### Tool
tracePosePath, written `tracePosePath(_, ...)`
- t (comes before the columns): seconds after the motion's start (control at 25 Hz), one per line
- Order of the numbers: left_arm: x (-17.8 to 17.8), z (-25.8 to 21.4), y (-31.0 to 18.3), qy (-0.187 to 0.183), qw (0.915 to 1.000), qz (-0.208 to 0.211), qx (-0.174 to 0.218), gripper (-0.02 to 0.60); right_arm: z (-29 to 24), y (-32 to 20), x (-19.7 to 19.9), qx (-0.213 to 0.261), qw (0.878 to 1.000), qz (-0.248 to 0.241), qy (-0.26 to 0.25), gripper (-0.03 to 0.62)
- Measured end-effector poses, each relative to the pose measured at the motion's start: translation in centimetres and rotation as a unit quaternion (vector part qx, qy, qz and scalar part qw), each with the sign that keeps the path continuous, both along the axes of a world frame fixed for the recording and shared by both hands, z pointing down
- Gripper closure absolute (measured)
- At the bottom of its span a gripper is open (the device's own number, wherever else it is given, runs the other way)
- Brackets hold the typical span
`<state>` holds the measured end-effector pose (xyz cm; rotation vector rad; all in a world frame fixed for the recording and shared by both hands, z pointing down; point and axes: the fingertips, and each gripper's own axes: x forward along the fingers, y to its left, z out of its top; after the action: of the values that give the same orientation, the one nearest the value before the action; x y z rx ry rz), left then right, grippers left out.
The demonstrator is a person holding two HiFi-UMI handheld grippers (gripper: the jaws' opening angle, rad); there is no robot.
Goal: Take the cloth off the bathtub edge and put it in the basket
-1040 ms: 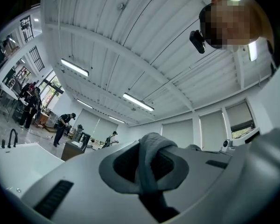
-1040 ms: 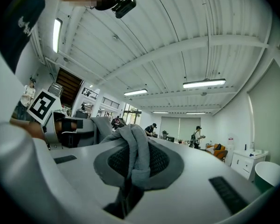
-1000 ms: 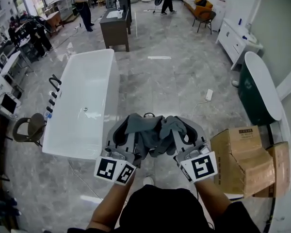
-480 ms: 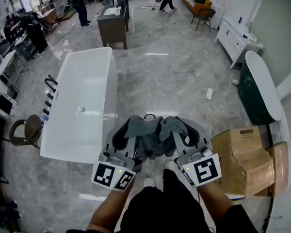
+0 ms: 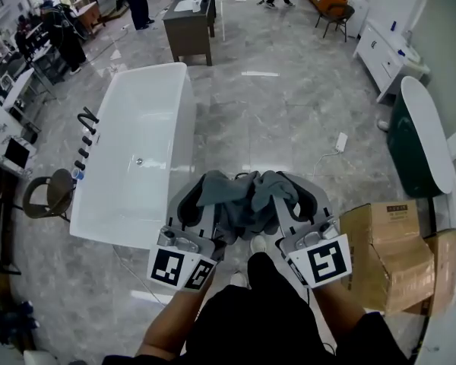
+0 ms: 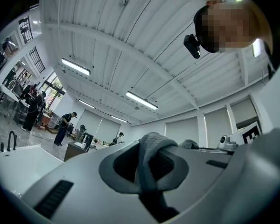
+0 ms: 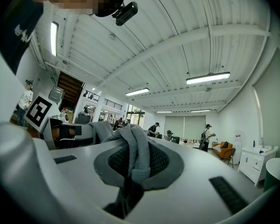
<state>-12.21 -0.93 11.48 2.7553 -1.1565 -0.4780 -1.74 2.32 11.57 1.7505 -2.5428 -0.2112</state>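
Your head view is bright and evenly lit, with only soft shadows. The polished floor (image 5: pixel 289 120) throws back pale streaks of light, strongest at the far end, and the tub (image 5: pixel 137 150) is nearly blown out to white. Straight lines bow hard toward the edges. In both gripper views the strip lights (image 6: pixel 140 100) glare against the white ceiling (image 6: pixel 130 41). Whatever sits nearest the lens is soft, and black vignetting rings the corners.
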Motion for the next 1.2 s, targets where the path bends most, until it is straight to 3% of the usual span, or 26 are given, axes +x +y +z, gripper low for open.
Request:
tracePosePath(0.76,5.3,5.1,-10.8,-0.029,0.9979,-0.030,-0.049,0.543,5.1,-10.6,4.1,-0.061,0.997,-0.039,-0.023,0.548)
tracePosePath(1.2,8.1,8.4,-14.4,-0.044,0.9955,-0.029,-0.078,0.543,8.4,-15.1,6.2,-0.081,0.995,-0.049,-0.025,0.548)
